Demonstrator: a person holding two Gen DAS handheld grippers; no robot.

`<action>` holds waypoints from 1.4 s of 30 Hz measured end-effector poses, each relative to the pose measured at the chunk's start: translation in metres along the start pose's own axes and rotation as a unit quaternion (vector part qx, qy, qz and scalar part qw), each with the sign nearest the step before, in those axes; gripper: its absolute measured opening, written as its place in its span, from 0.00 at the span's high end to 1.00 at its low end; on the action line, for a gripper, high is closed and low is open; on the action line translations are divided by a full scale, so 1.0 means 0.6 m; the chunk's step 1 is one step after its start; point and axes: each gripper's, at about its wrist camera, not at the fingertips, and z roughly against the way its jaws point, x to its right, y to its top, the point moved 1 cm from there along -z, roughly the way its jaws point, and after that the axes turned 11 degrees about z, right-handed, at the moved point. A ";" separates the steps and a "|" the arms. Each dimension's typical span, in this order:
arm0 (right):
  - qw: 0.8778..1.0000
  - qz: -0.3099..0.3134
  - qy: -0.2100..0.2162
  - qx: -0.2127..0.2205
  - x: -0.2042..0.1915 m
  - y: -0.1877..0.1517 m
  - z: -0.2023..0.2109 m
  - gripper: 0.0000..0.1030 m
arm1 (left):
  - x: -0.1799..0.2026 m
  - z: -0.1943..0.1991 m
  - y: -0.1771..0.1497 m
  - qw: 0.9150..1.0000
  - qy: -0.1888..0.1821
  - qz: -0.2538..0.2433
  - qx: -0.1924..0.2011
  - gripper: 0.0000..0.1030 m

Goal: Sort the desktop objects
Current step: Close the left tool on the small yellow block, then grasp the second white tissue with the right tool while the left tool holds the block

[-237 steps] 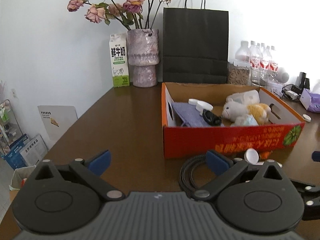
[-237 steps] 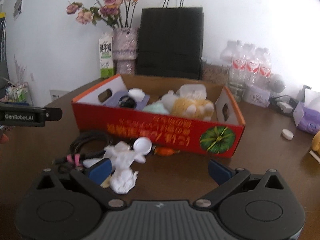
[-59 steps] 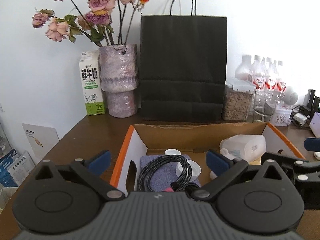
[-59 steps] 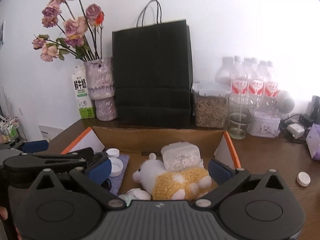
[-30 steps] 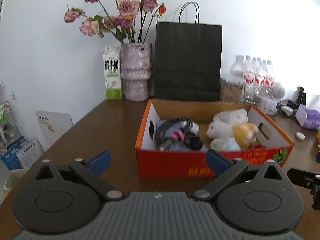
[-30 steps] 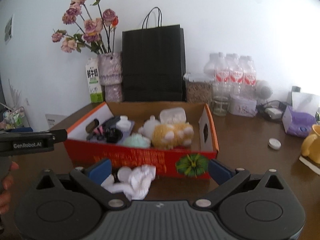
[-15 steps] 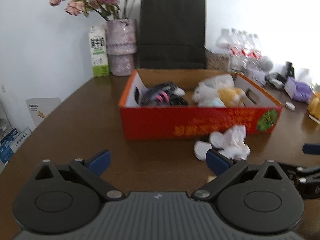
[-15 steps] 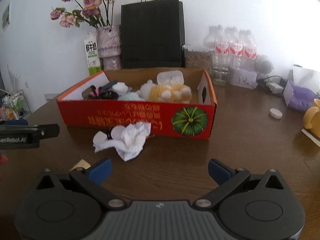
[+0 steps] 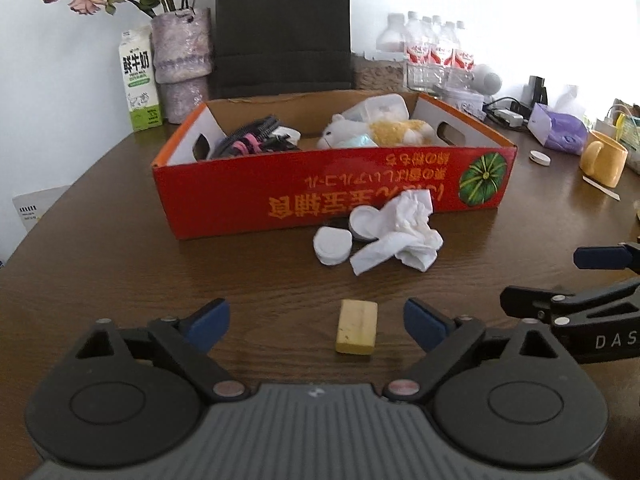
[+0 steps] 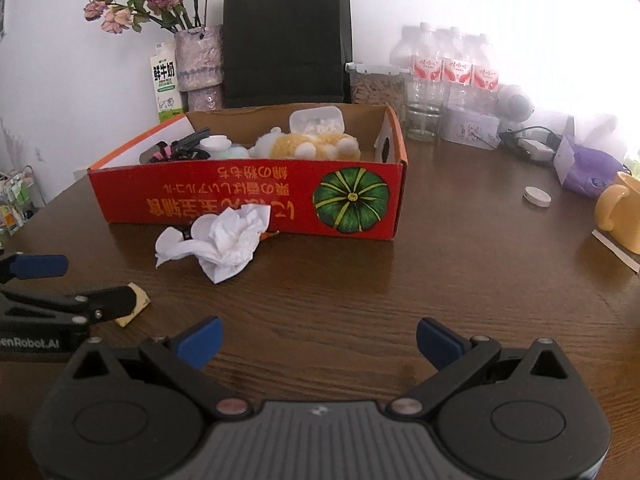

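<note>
A: Dark wood table (image 9: pixel 120 248), white wall behind. Well ahead of both claws: red box (image 9: pixel 332 184) holding cable (image 9: pixel 248 142), plush toy (image 9: pixel 384 130), plastic tub (image 9: pixel 378 106). Beyond that: black bag (image 9: pixel 282 24), vase of dried flowers (image 9: pixel 182 60), milk carton (image 9: pixel 139 80), water bottles (image 9: pixel 436 52).

B: Left claw (image 9: pixel 316 320)?

A: Pitched down at table, wide. Jaws just been closing a little. Yellow block (image 9: pixel 357 327) flat on table between blue pads, touching neither. Nothing gripped.

B: Reason for that lineup?

A: Probably next pick: block centred in gap, long axis running away from claw, so pads would close on long sides. Judgement only.

B: Right claw (image 10: pixel 318 338)?

A: Wide as well, bare wood between pads. Holding nothing. Sits beside left claw, apart from it; block partly hidden behind left claw's finger in right view.

B: Other loose stuff?

A: Crumpled tissue (image 9: pixel 402 236) and two white caps (image 9: pixel 332 246) ahead of left claw, just short of box front. Probably box-bound too. Off to right claw's far side: another white cap (image 10: pixel 537 196), yellow mug (image 10: pixel 618 216), purple tissue pack (image 10: pixel 592 174).

B: Risk?

A: Block low and flat. Pads may scrape wood or push it forward.
</note>
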 end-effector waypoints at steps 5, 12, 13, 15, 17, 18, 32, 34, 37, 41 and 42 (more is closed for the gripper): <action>1.000 0.000 0.002 -0.003 -0.001 -0.002 -0.004 0.00 | -0.001 -0.008 -0.006 1.000 -0.008 0.004 -0.019 0.31; 1.000 0.001 0.005 -0.007 -0.005 -0.002 -0.008 0.00 | -0.002 -0.007 -0.008 1.000 -0.020 0.010 -0.020 0.79; 1.000 0.001 0.005 -0.007 -0.006 -0.002 -0.008 0.00 | -0.003 -0.007 -0.008 1.000 -0.021 0.012 -0.020 0.79; 1.000 0.002 0.007 -0.008 -0.008 -0.002 -0.009 0.00 | -0.002 -0.006 -0.008 1.000 -0.021 0.010 -0.019 0.79; 1.000 0.004 0.008 -0.008 -0.011 -0.001 -0.009 0.00 | -0.001 -0.006 -0.008 1.000 -0.022 0.009 -0.019 0.79; 1.000 0.005 0.008 -0.009 -0.012 -0.001 -0.010 0.00 | -0.001 -0.006 -0.007 1.000 -0.022 0.009 -0.019 0.79; 0.999 0.021 0.025 0.011 -0.042 0.047 -0.021 0.00 | -0.053 0.011 0.034 0.999 -0.001 0.037 0.015 0.79; 0.999 0.028 0.027 0.015 -0.049 0.061 -0.028 0.00 | -0.064 0.012 0.043 0.999 0.005 0.041 0.021 0.79; 0.999 0.034 0.028 0.017 -0.056 0.076 -0.042 0.00 | -0.076 0.013 0.052 0.999 0.011 0.044 0.027 0.79; 0.999 0.047 0.022 0.011 -0.069 0.090 -0.066 0.01 | -0.089 0.010 0.057 0.998 0.016 0.046 0.028 0.79; 0.999 0.049 0.020 0.008 -0.070 0.091 -0.072 0.01 | -0.092 0.008 0.057 0.998 0.016 0.047 0.026 0.79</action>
